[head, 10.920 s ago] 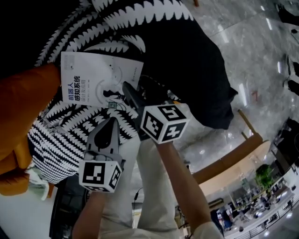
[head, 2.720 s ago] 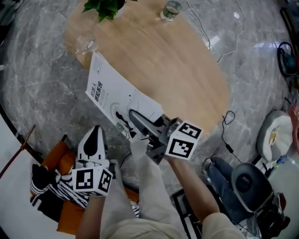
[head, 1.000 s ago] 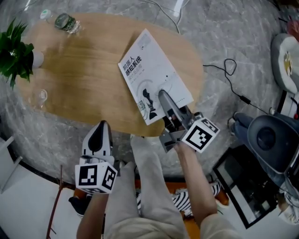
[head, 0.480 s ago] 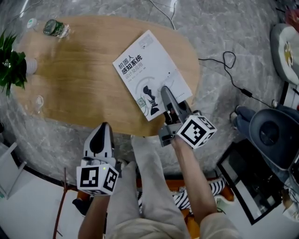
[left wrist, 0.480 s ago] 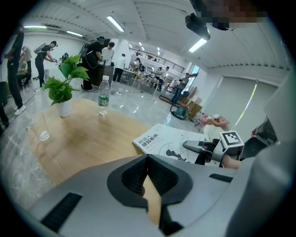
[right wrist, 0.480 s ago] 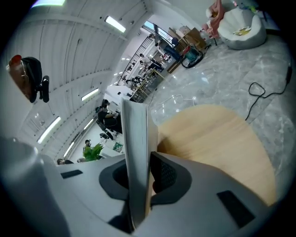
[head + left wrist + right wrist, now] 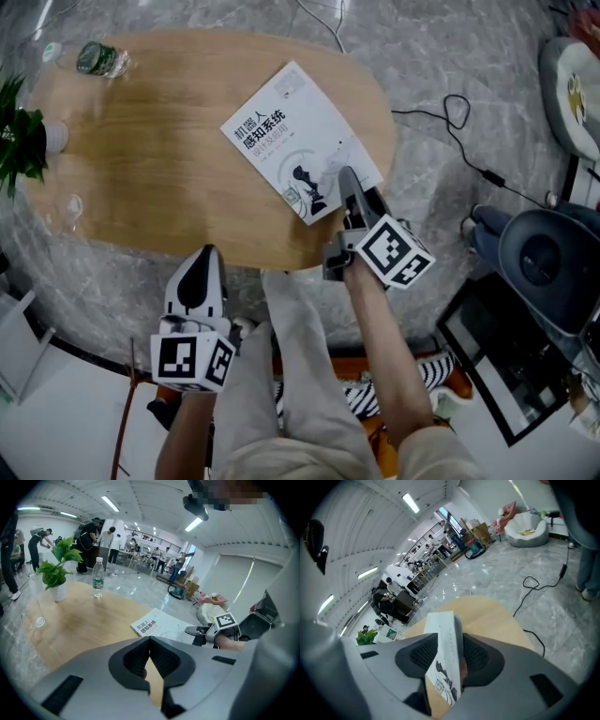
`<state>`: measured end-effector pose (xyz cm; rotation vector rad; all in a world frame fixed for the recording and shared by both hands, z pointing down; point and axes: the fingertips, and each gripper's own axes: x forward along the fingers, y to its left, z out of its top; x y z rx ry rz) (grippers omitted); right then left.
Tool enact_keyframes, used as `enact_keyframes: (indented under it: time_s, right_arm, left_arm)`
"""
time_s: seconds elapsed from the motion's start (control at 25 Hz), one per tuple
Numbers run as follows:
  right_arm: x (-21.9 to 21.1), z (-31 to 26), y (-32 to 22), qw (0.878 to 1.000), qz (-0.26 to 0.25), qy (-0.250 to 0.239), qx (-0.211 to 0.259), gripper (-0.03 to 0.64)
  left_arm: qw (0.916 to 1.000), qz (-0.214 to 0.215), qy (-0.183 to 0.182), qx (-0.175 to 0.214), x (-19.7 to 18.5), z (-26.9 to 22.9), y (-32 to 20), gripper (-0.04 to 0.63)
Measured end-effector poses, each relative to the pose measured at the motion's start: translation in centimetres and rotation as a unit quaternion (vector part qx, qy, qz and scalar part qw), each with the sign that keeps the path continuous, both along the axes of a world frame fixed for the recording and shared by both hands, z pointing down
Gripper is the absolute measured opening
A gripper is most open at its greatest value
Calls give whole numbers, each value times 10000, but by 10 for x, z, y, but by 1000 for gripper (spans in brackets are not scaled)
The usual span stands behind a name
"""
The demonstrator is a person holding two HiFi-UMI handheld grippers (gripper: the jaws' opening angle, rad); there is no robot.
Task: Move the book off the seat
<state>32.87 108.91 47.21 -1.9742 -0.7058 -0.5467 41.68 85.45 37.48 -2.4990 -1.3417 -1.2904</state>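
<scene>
White book (image 7: 281,131) on table (image 7: 169,178) — long axis diagonal, title end seemingly far-left

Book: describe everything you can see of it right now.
The book is a thin white softcover with blue title print, grey ring graphics, a dark figure and a small code square near one corner. It looks closed and lies cover up, turned diagonally, on the right end of the oval wooden table. The right gripper has the book's near edge between its jaws, which have just been opening. Nothing else touches it.
</scene>
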Motion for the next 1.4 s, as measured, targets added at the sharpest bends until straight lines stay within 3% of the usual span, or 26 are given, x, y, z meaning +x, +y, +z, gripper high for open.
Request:
enact_keyframes:
  time_s: [0.24,0.56,0.88,1.4]
  right_arm:
    - [-24,0,17,9989,355,-258,-159,147]
    - [-21,-12,15,9994,52,-179,-305,147]
    - [-36,-35,22,9957,680,-355,-523,147]
    - [-2,-97,-45,9969,-569,-155,-513,144]
  left_arm:
    - [10000,14,0,-22,0,0,3,8]
    - [10000,61,7,-40,-7,-4,6,8]
    - [9999,87,98,-90,-3,-23,3,9]
    - [9999,-71,96,-102,-5,-72,-23,8]
